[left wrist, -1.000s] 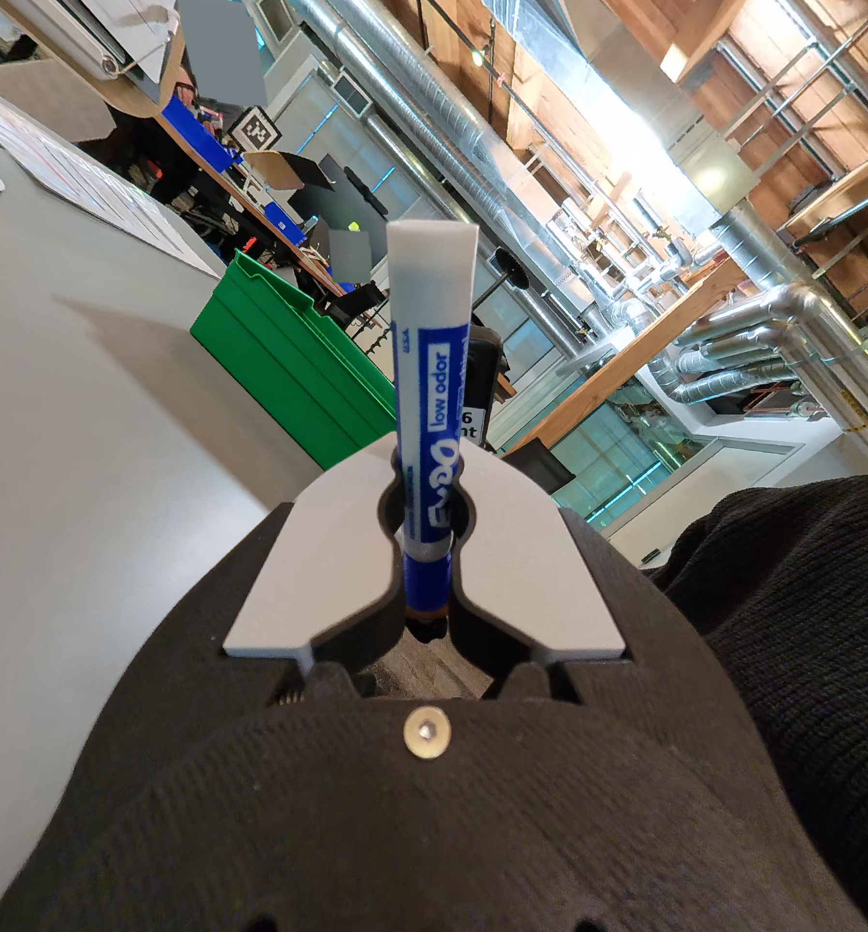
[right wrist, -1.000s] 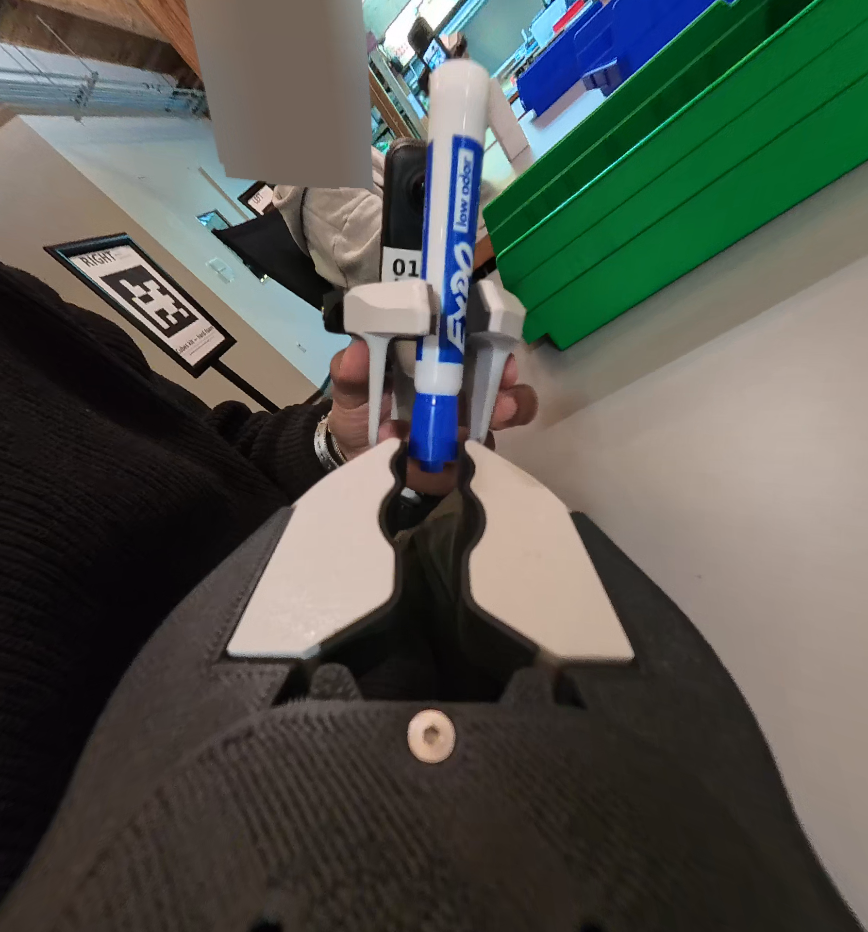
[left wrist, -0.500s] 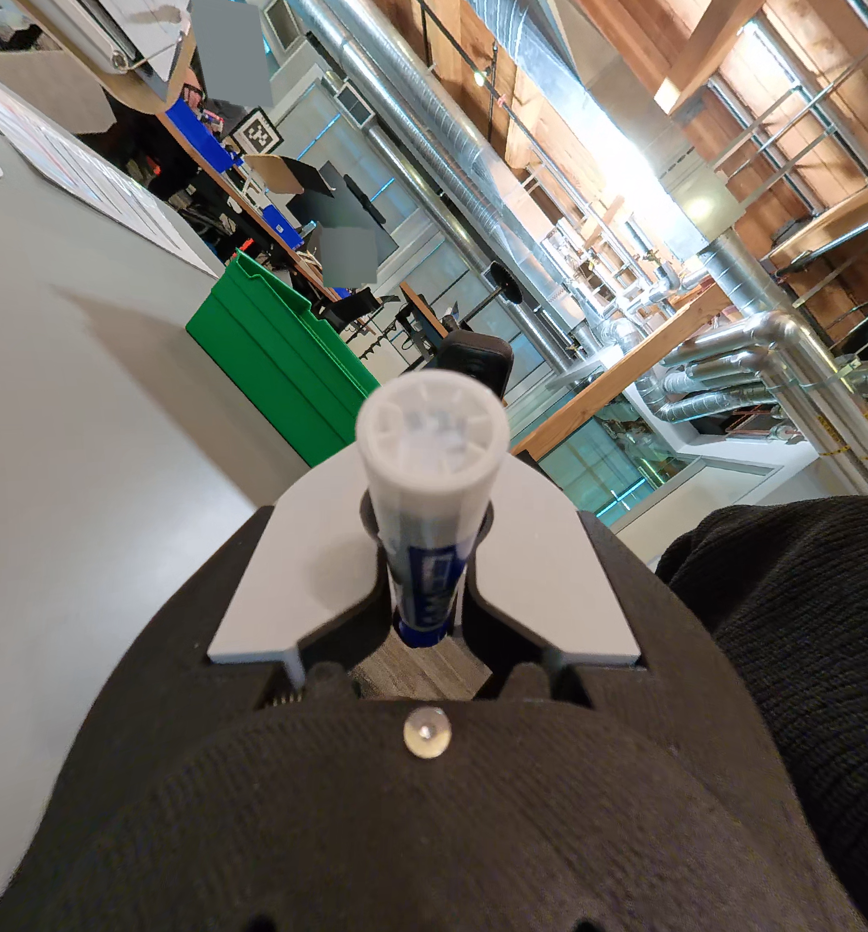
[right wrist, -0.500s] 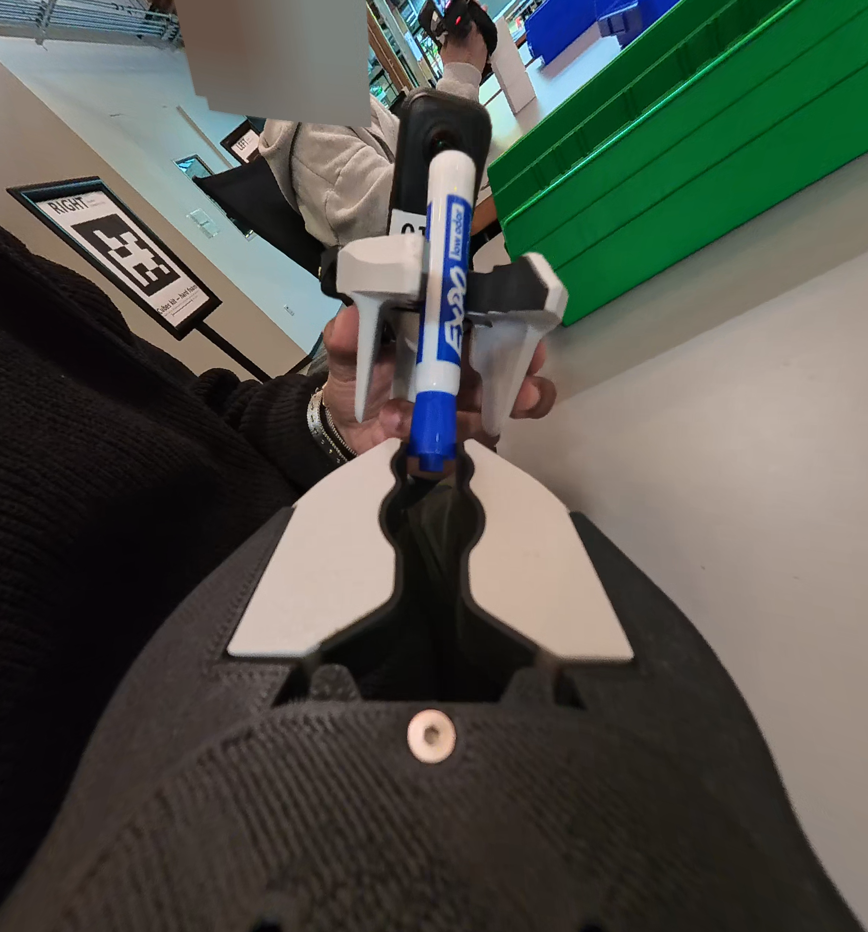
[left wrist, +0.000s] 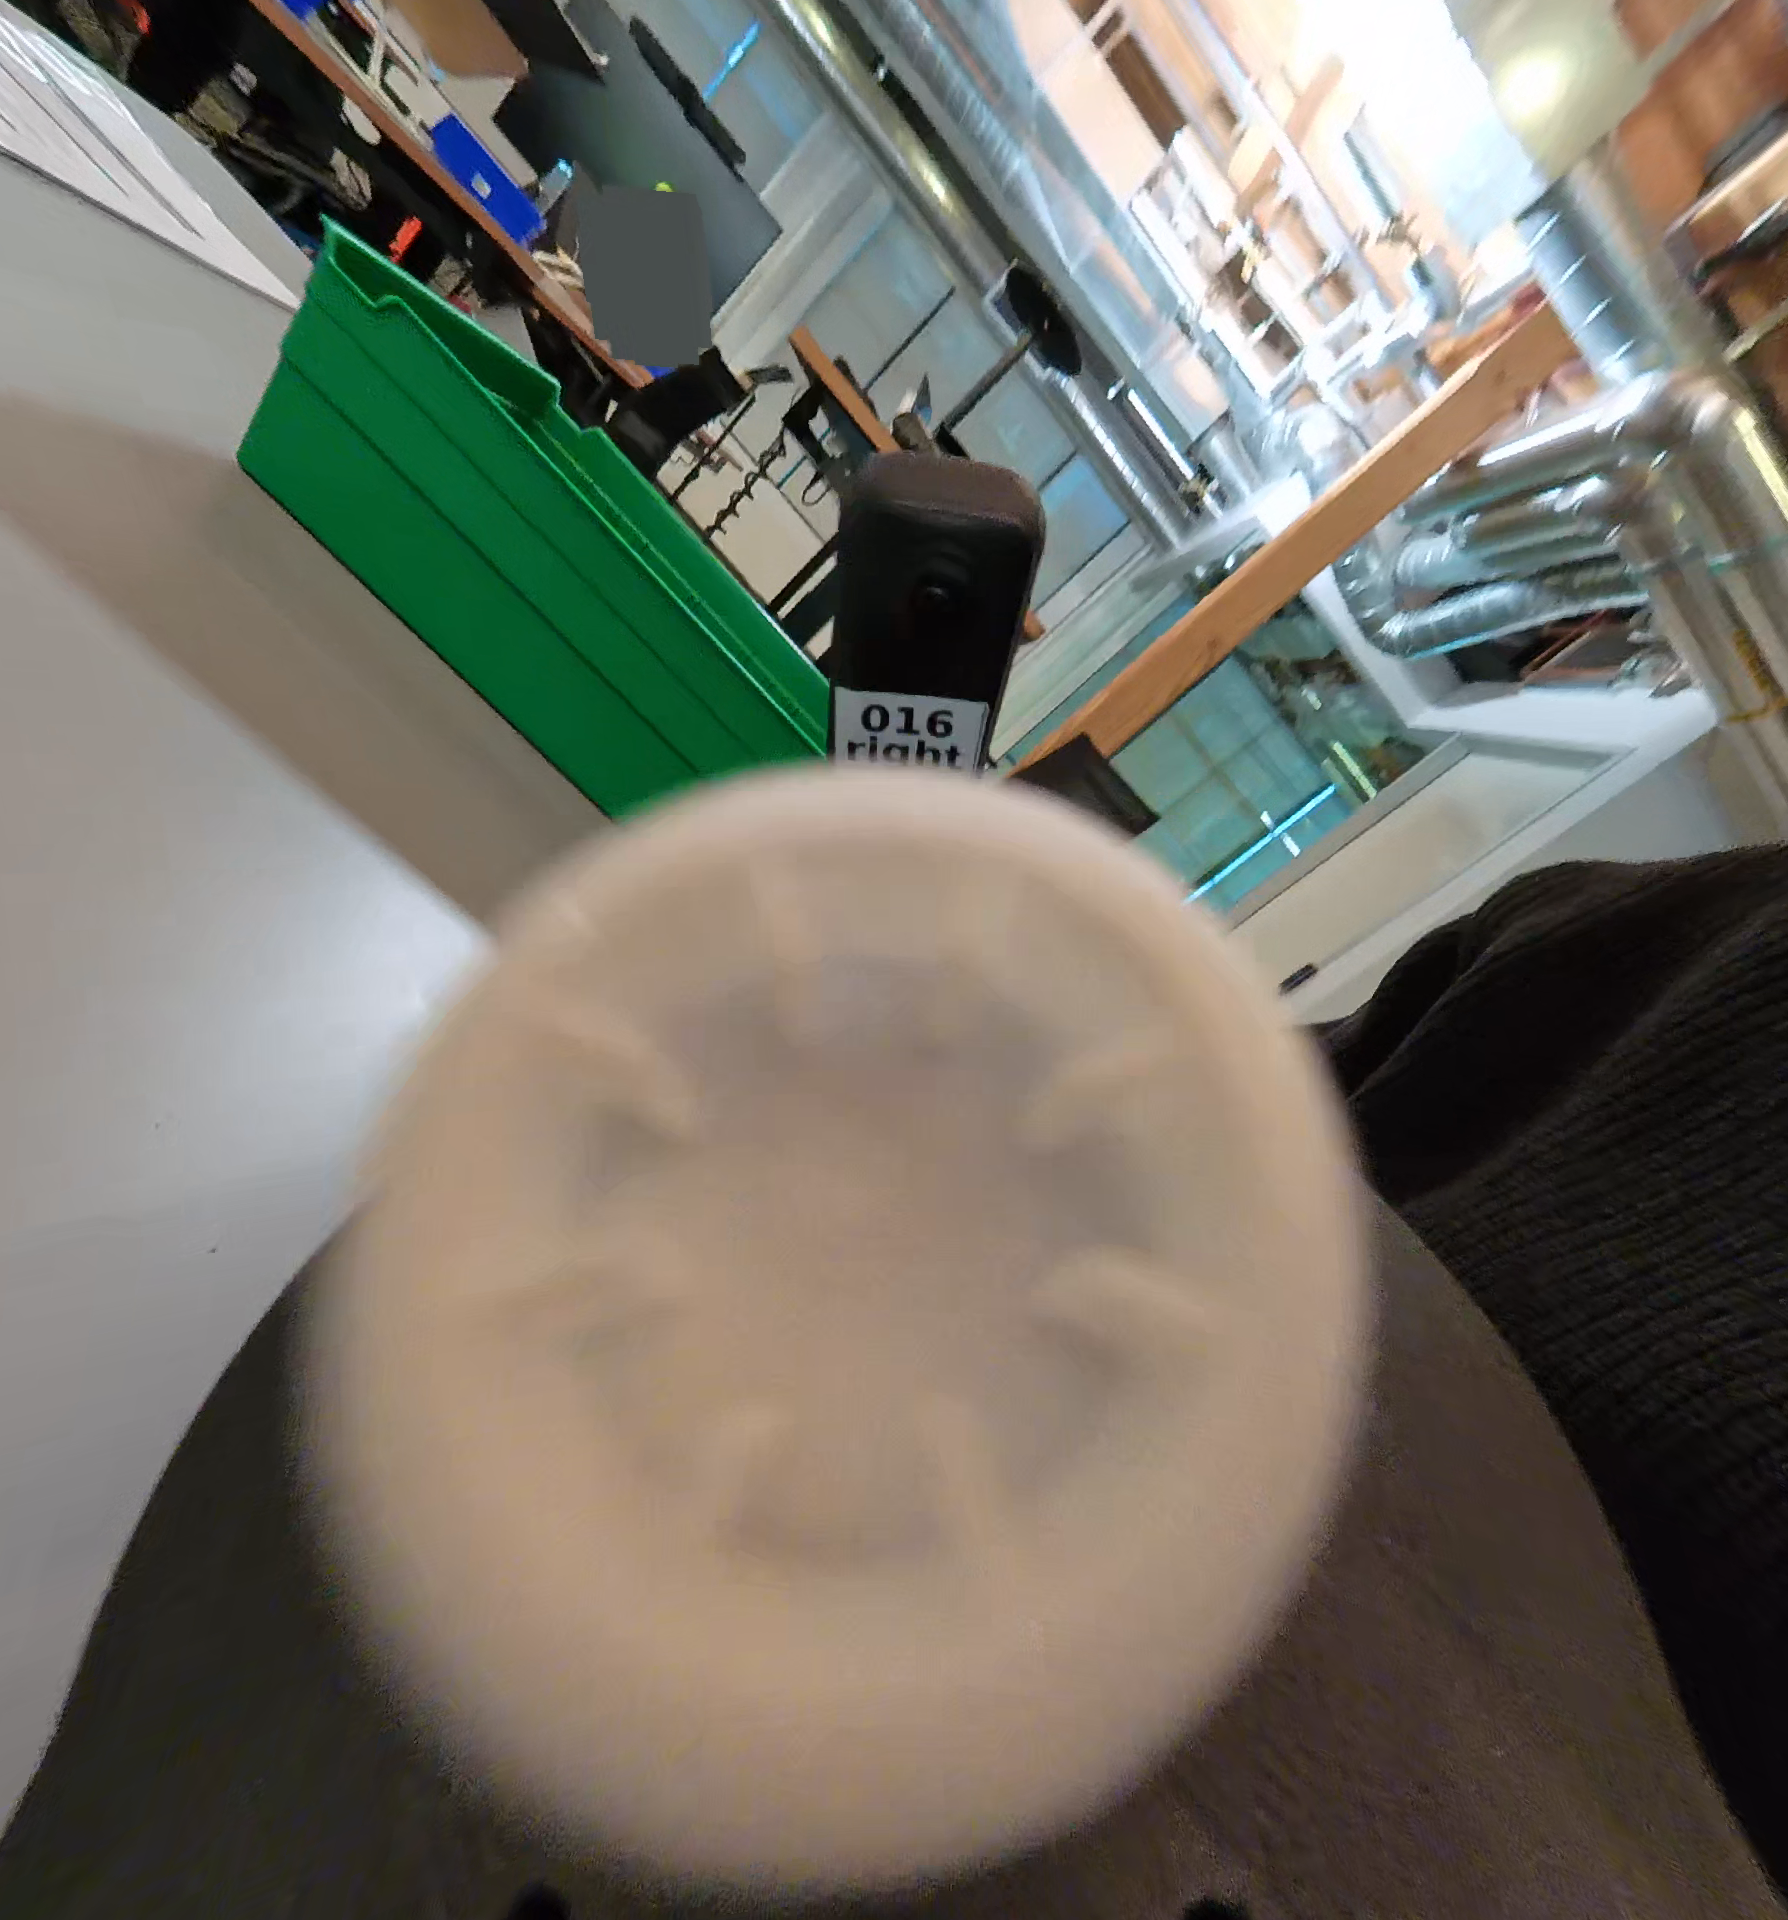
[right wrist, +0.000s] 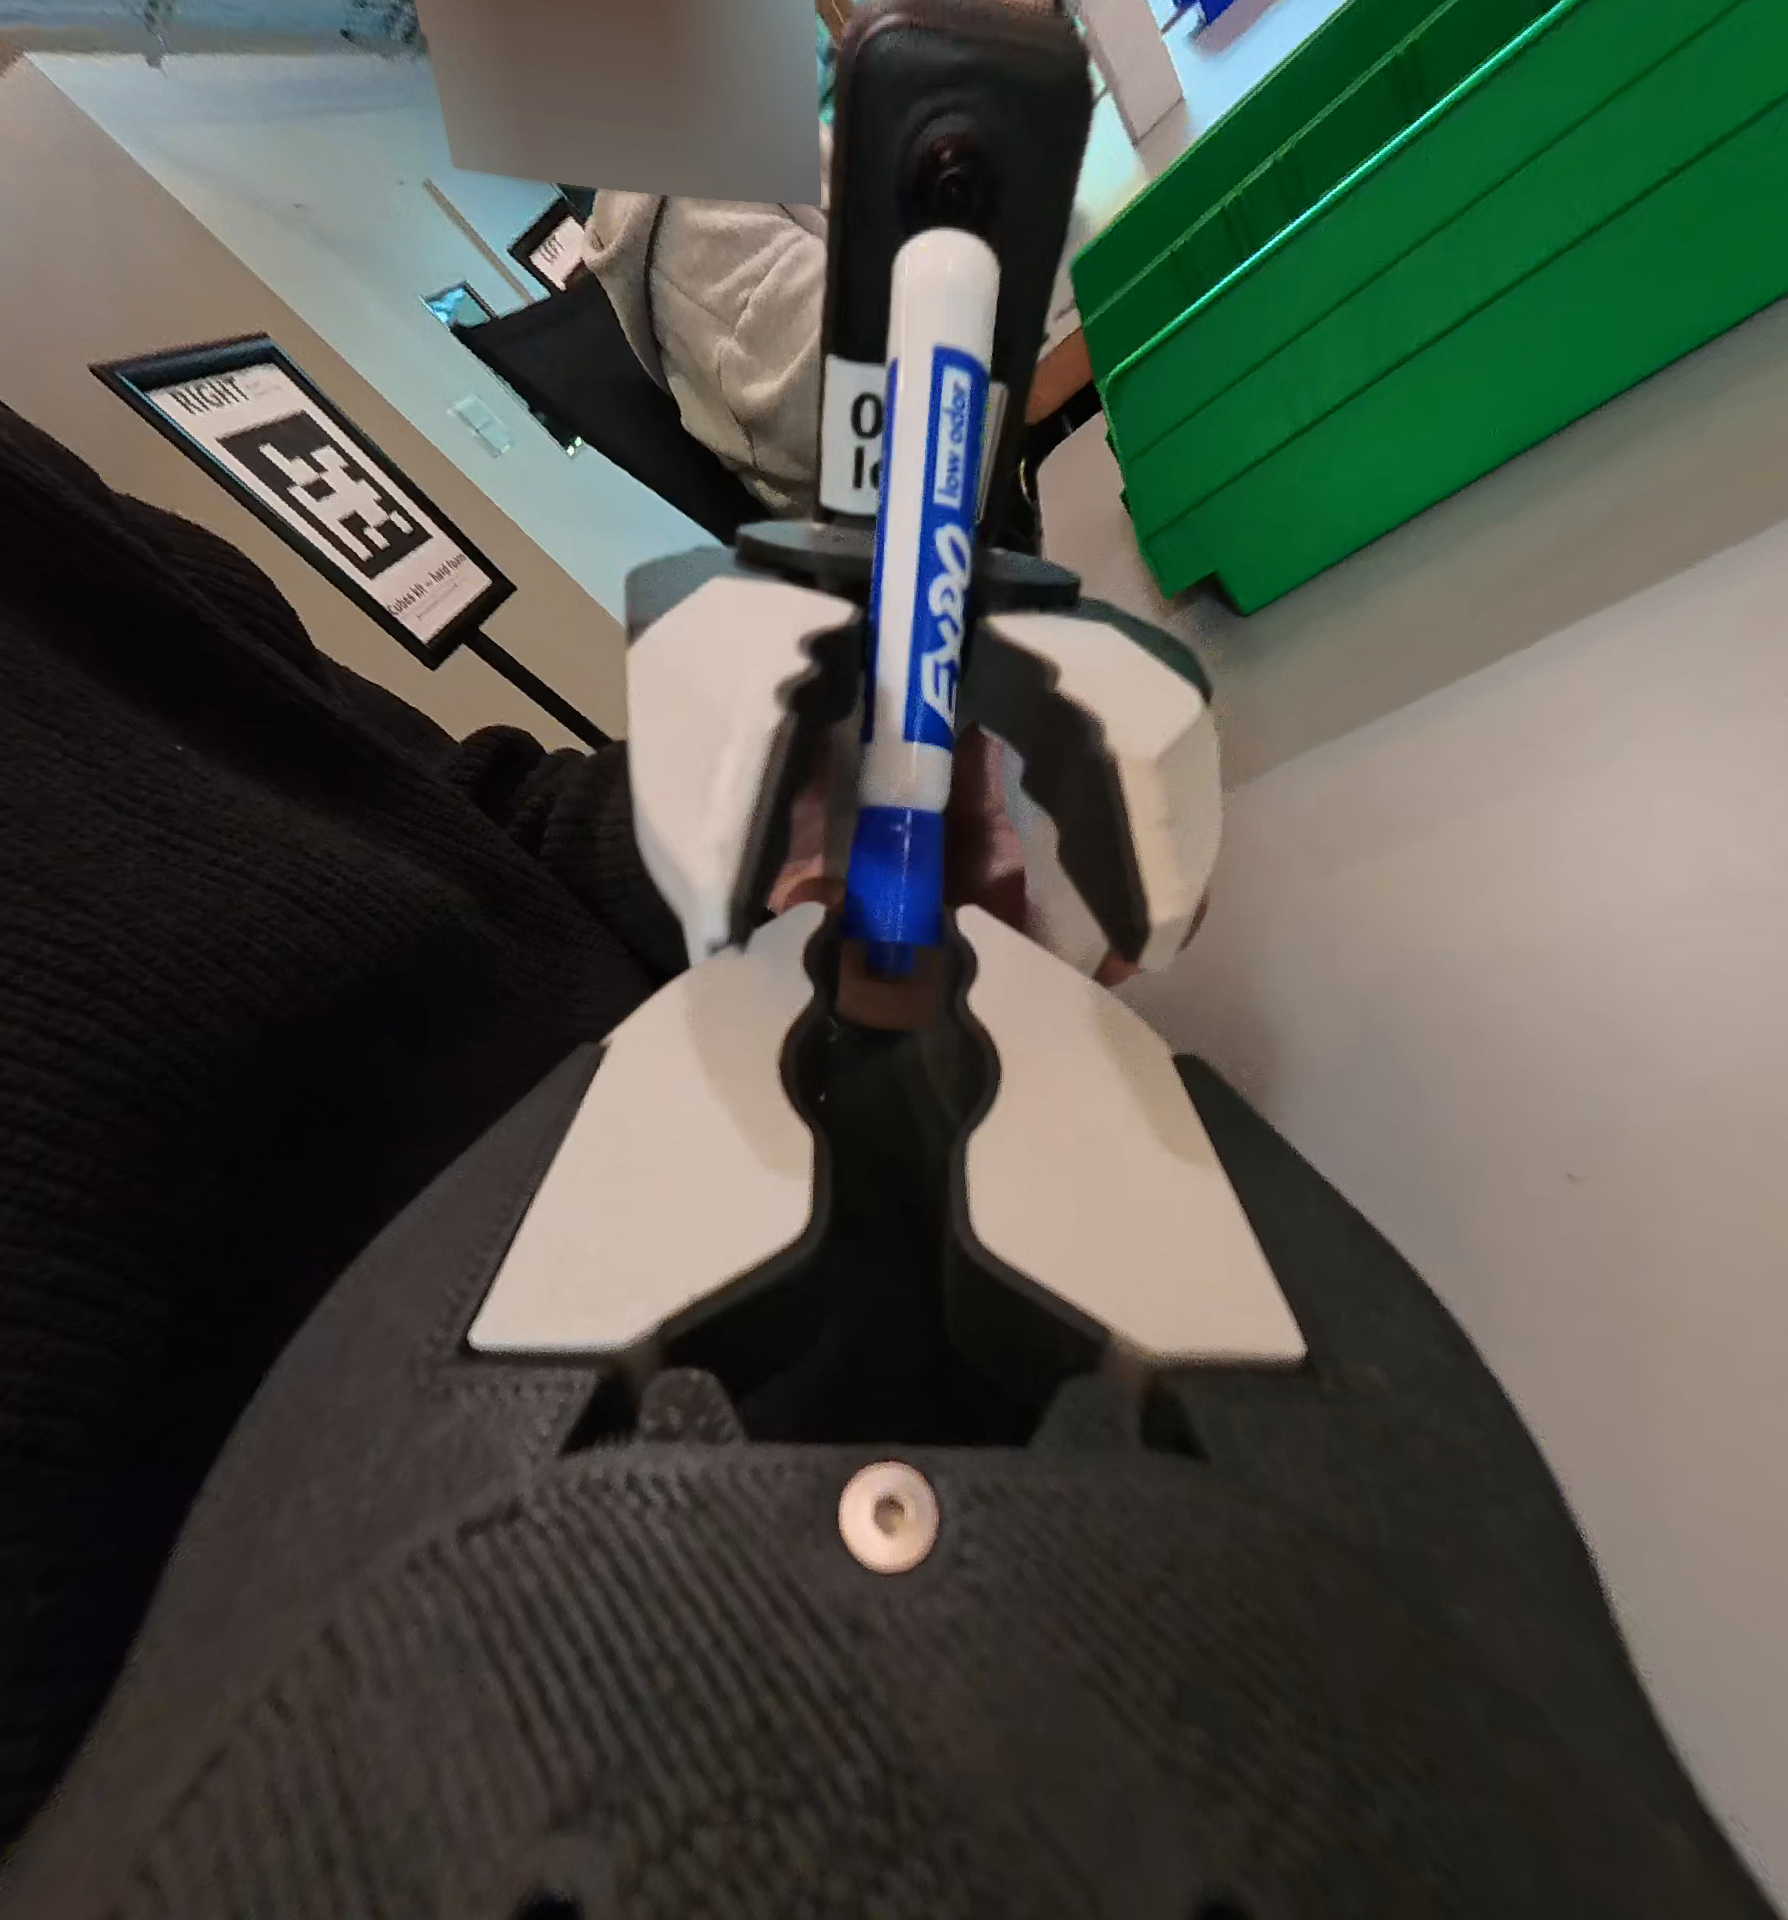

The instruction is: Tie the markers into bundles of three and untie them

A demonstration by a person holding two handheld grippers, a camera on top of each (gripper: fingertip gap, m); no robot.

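A white whiteboard marker with a blue label and blue cap [right wrist: 926, 582] is held in the air between my two grippers. My right gripper [right wrist: 892, 977] is shut on the tip of its blue cap. My left gripper [right wrist: 937, 914] faces it with its fingers [right wrist: 708, 769] spread wide on either side of the barrel, not touching it. In the left wrist view the marker's white end [left wrist: 838, 1330] is blurred, fills the middle and hides the left fingers. The right gripper's black camera [left wrist: 926, 613] shows behind it.
A green plastic bin [left wrist: 516, 540] stands on the grey table [left wrist: 142, 1039] and also shows in the right wrist view [right wrist: 1492, 343]. A black knit sleeve [right wrist: 194, 935] lies alongside. A framed sign on a stand [right wrist: 318, 488] and a person in a grey hoodie [right wrist: 724, 312] are behind. The tips of one gripper are about 7 cm away from the tips of the other.
My left gripper has opened off the marker. The marker's white end has come right up to the left camera. My right gripper keeps the cap end between its tips.
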